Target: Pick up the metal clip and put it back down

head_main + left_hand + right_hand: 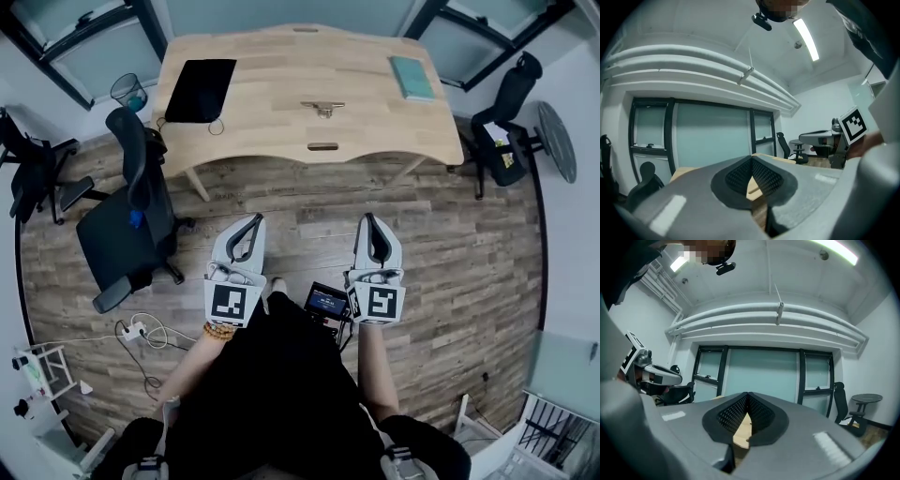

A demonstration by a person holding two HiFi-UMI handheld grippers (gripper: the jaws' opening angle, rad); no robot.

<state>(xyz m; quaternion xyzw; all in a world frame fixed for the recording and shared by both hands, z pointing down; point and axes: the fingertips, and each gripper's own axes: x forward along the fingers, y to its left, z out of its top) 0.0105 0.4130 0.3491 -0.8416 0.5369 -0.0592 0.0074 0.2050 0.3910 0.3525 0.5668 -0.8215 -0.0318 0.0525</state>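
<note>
Left tool [253,221]: your jaws together, empty.
Right tool [368,220]: together too, empty.
Metal clip [323,108]: centre of the surface [272,89], well ahead of you.

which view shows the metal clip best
The head view: the metal clip lies in plain sight near the middle of the wooden table. Both gripper views show only a sliver of tabletop past their closed jaws; the clip can't be made out there.
</note>
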